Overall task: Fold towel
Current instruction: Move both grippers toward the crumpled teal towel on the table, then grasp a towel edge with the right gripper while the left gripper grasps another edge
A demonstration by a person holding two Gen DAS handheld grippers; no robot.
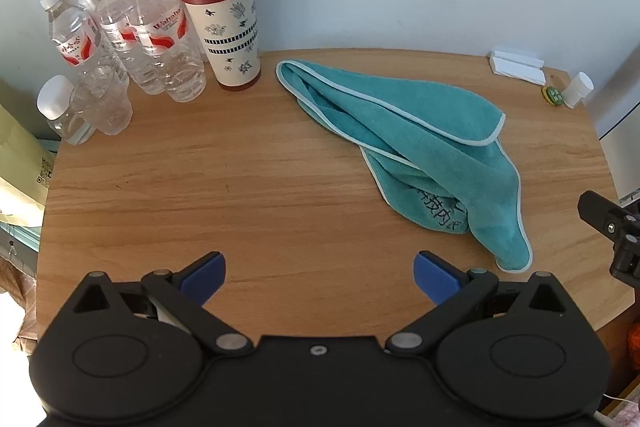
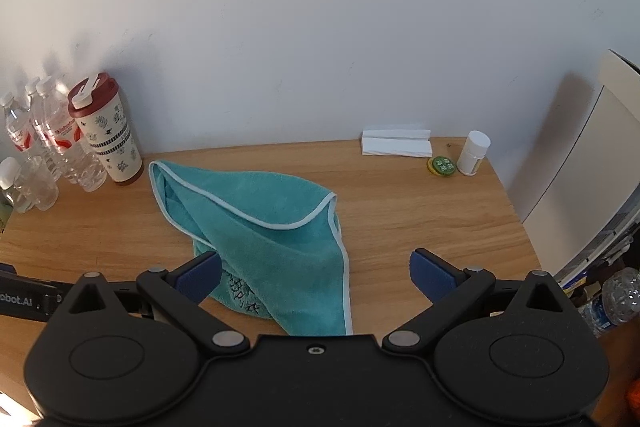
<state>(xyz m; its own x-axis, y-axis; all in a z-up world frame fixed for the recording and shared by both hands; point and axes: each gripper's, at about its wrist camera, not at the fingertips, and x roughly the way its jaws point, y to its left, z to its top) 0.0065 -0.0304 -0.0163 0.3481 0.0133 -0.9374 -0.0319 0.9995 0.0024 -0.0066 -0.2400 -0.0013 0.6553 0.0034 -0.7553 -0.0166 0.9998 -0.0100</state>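
Going left to right: water bottles point(image 1: 120, 39) and a lidded cup point(image 1: 226, 23) are parked against the wall at the far left, I'd guess to keep the table's point(image 1: 240, 179) middle free. My left gripper point(image 1: 318, 277) hovers over bare wood, jaws spread wide, holding nothing. The teal towel point(image 1: 404, 147) lies right of centre in a loose, bunched heap, not a neat fold. Its long axis runs diagonally, far-left corner by the cup down to a narrow tip pointing near-right. My right gripper point(image 2: 316, 273) hangs over that near end, also spread, empty.
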